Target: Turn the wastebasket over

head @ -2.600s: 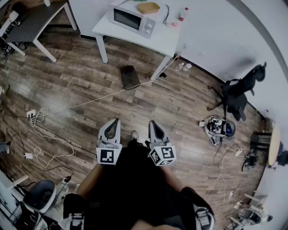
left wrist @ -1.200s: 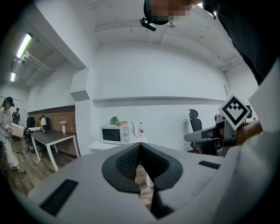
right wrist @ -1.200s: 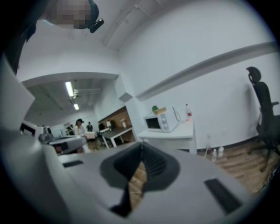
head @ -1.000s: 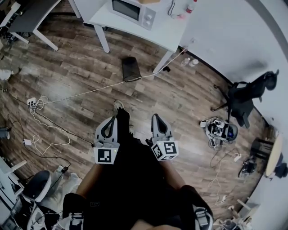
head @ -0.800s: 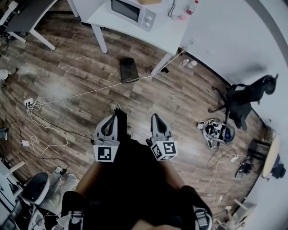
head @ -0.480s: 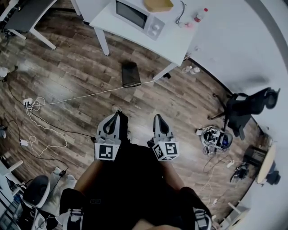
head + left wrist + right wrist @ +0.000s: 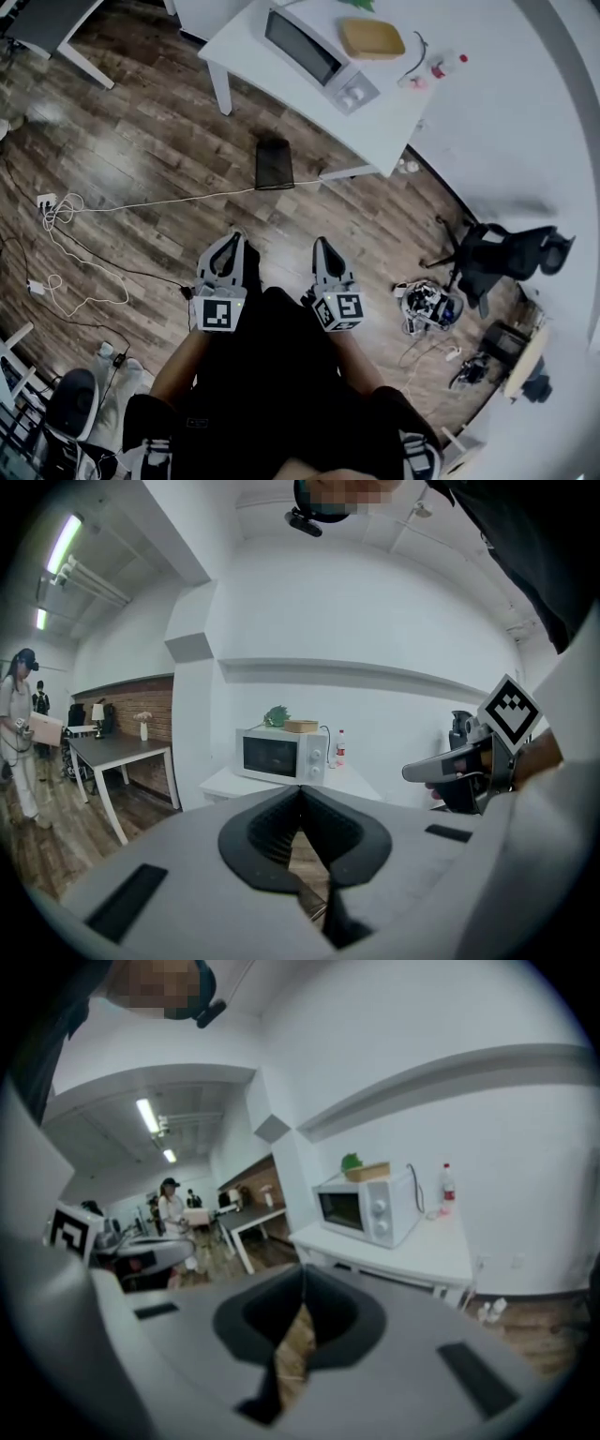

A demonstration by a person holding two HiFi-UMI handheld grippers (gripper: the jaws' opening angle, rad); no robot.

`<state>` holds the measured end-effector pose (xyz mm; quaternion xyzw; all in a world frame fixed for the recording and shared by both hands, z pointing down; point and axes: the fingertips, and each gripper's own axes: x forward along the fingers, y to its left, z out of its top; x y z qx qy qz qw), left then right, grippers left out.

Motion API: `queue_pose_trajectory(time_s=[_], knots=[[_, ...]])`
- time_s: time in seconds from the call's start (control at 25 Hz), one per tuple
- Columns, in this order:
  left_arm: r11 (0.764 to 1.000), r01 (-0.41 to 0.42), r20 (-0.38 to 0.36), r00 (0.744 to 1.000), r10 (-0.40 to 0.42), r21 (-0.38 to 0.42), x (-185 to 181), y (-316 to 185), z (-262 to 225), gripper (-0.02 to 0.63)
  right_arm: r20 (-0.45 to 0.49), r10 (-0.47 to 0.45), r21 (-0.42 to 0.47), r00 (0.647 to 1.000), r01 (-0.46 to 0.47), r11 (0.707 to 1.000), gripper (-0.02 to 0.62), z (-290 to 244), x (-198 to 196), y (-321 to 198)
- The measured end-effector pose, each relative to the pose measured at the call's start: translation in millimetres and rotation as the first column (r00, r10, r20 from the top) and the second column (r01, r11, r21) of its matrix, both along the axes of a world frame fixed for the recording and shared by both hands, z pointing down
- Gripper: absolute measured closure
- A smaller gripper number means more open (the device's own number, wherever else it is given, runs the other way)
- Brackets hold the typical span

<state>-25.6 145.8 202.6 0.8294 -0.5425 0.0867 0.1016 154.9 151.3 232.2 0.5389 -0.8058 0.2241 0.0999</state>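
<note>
**Wastebasket on floor ahead of both grippers; both grippers closed and empty**

Left gripper (image 7: 233, 240): jaws together, pads meeting at the tips, nothing between them; marker cube (image 7: 218, 313) at its rear, facing up. Right gripper (image 7: 321, 244): jaws likewise together and empty; marker cube (image 7: 339, 310) tilted slightly outward. The two grippers are held side by side, apart from each other, both pointing forward and a little downward over the wood floor (image 7: 131, 150); the person's dark-clothed legs fill the area below them.

Ahead of the grippers, a white cable (image 7: 169, 202) runs across the floor. The wastebasket (image 7: 274, 164), dark and rectangular in outline, rests on the floor just beyond that cable, its near end just beside it, well apart from both grippers; whether it stands upright or lies on its side cannot be told.

Beyond the wastebasket stands a white table (image 7: 398, 108), with the wastebasket near its front edge, between two legs; the table carries a microwave (image 7: 319, 53), a shallow tan tray (image 7: 371, 38) and a bottle (image 7: 448, 64). To the right, near the wall, stands a black office chair (image 7: 497, 258).
</note>
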Motion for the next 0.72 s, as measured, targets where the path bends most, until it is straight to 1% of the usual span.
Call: queue_pose_trajectory(time_s=[0.08, 0.2, 0.32, 0.36, 0.48, 0.52, 0.56, 0.64, 0.72], knots=[[0.999, 0.029, -0.009, 1.000, -0.029, -0.021, -14, -13, 9, 0.571, -0.012, -0.030, -0.016, 0.999, 0.030, 0.999, 0.561, 9, -11, -16], [0.998, 0.040, 0.000, 0.999, -0.040, -0.038, -24, -34, 24, 0.571, -0.027, -0.070, -0.039, 0.997, 0.069, 0.997, 0.563, 27, -19, -39], [0.999, 0.037, 0.048, 0.998, -0.036, -0.023, -26, -48, 40, 0.571, -0.042, -0.109, -0.088, 0.993, 0.105, 0.991, 0.562, 54, -19, -53], [0.998, 0.045, 0.056, 0.997, -0.043, -0.033, -25, -49, 47, 0.571, -0.048, -0.123, -0.101, 0.991, 0.118, 0.988, 0.561, 64, -17, -56], [0.993, 0.090, 0.051, 0.995, -0.086, -0.074, -22, -47, 68, 0.571, -0.059, -0.172, -0.122, 0.983, 0.164, 0.979, 0.561, 90, -12, -64], [0.992, 0.104, 0.048, 0.994, -0.101, -0.075, -20, -49, 74, 0.571, -0.056, -0.189, -0.127, 0.980, 0.181, 0.975, 0.561, 99, -12, -68], [0.992, 0.107, 0.063, 0.993, -0.103, -0.062, -17, -51, 78, 0.571, -0.049, -0.206, -0.132, 0.977, 0.198, 0.971, 0.561, 107, -11, -74], [0.995, 0.094, 0.120, 0.989, -0.091, -0.020, -10, -58, 90, 0.571, -0.035, -0.241, -0.151, 0.970, 0.233, 0.961, 0.562, 126, -10, -82], [0.994, 0.108, 0.148, 0.984, -0.103, -0.026, -2, -60, 111, 0.569, -0.029, -0.280, -0.180, 0.960, 0.270, 0.946, 0.561, 147, -5, -86]])
